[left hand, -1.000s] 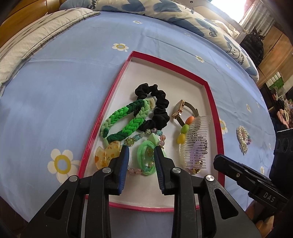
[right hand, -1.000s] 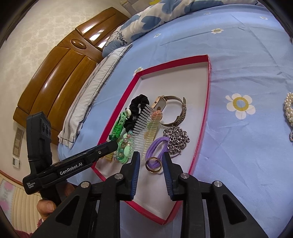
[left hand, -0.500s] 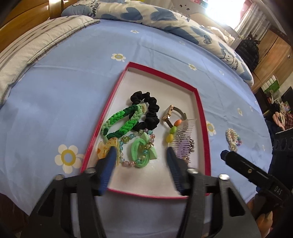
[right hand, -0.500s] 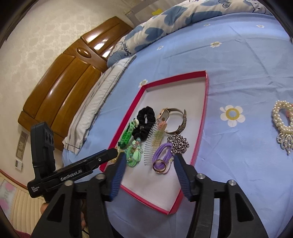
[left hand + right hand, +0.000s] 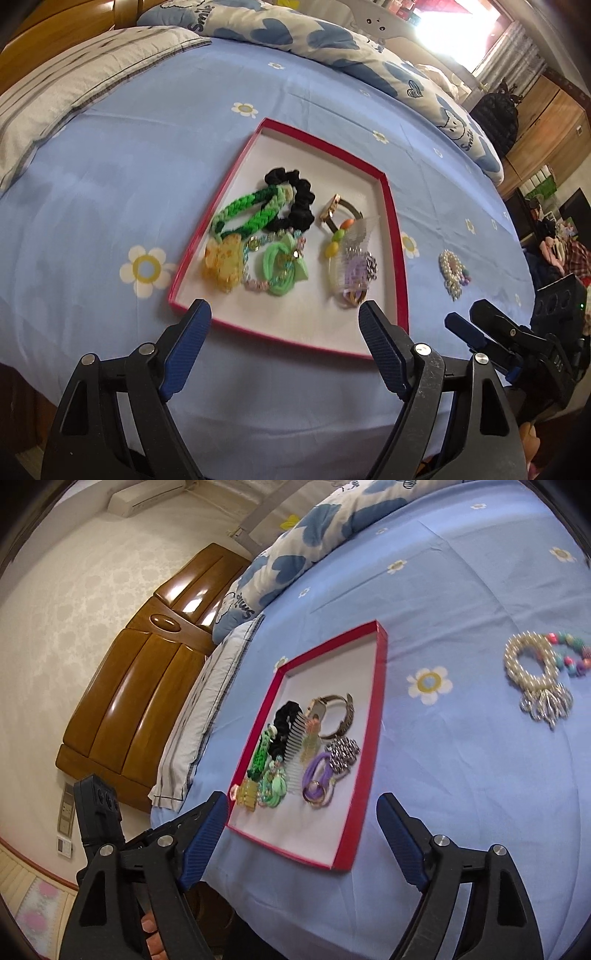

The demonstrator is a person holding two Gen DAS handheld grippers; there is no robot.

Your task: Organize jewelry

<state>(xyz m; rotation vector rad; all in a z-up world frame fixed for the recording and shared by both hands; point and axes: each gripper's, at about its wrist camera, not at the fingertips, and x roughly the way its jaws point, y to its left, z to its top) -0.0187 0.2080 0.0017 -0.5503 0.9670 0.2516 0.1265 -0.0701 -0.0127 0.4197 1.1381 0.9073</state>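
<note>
glossy wooden headboard (image 5: 147, 686); cloth sheet (image 5: 129, 177); metal chain (image 5: 341, 755); fabric scrunchie (image 5: 295, 203).

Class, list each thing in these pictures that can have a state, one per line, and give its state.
left gripper: open, empty, jaws just opened
right gripper: open, empty, jaws just opened
red tray: lidless, on the bed, holding jewelry
watch: strap looped, in the tray
pearl bracelet: on the sheet, outside the tray
purple hair tie: lying in the tray, released

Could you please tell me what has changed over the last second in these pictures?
Both hand-held grippers, left and right, have just opened and pulled back from the red tray, releasing the green tie and purple tie. The pearl bracelet stayed on the bedsheet.
</note>
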